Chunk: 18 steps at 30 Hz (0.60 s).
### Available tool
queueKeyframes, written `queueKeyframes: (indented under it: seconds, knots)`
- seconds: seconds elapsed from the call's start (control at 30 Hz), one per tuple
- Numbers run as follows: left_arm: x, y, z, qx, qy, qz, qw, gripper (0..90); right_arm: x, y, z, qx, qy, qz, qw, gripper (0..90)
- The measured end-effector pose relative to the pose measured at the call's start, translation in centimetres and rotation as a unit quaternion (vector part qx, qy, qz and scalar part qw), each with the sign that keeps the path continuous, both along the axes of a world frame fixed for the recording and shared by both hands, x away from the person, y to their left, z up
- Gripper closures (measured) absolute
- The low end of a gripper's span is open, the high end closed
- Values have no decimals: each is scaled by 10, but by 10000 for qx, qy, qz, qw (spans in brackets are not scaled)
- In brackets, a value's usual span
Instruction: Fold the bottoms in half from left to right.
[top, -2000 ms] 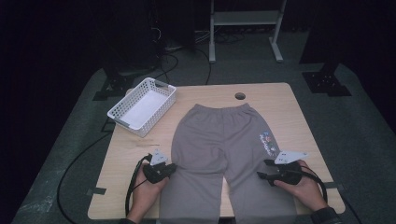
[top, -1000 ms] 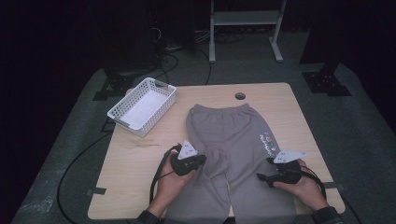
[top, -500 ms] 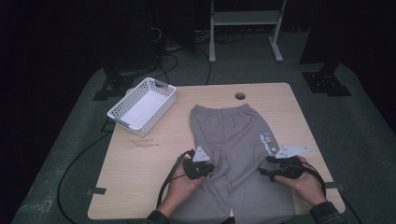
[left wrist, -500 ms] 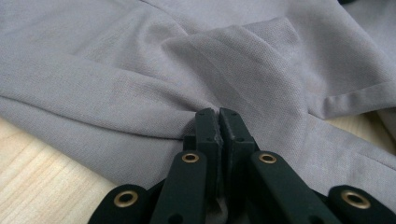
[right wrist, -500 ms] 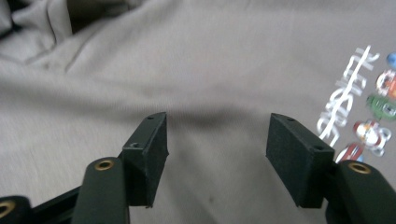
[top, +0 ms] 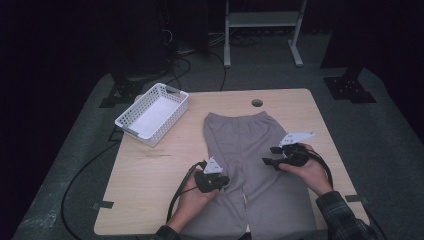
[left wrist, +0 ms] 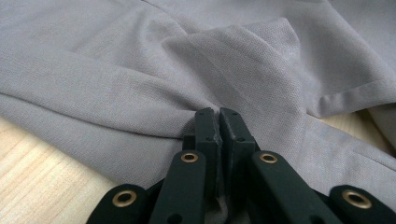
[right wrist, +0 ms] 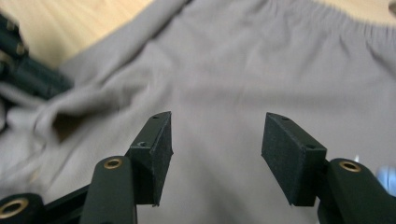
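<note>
Grey sweatpants (top: 245, 135) lie flat on the wooden table (top: 150, 175), waistband at the far end. The left leg's edge is drawn in toward the middle. My left gripper (top: 224, 181) sits low on that bunched edge. In the left gripper view its jaws (left wrist: 218, 114) are shut on a fold of the grey fabric (left wrist: 140, 70). My right gripper (top: 269, 155) hovers over the right thigh of the pants, pointing left. Its jaws (right wrist: 215, 135) stand open and have just been closing, with nothing between them above the cloth (right wrist: 261, 60).
A white slotted basket (top: 152, 114) stands at the table's far left. A round cable hole (top: 257, 102) is just beyond the waistband. Bare wood lies left of the pants. Black cables trail from both grippers, and a metal rack (top: 260, 20) stands beyond the table.
The left gripper has dragged the left leg's edge rightward toward the middle and settled lower. The right gripper has lifted off the right edge and swung left over the pants.
</note>
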<state>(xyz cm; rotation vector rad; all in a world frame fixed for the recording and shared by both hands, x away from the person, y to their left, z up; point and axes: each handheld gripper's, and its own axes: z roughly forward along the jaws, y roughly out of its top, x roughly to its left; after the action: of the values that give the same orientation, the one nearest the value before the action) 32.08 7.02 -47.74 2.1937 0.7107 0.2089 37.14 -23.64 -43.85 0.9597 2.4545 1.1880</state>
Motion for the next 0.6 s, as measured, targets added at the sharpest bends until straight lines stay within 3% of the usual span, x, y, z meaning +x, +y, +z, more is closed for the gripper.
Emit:
queueKeyframes:
  seconds: [0.4, 0.6]
  knots:
    - [-2, 0, -1, -68, 4, -25, 10000, 860, 56, 51, 29, 226, -119, 131, 9996, 436]
    - [-3, -1, -1, -70, 4, -52, 10000, 861, 81, 84, 29, 395, -79, 240, 9989, 443]
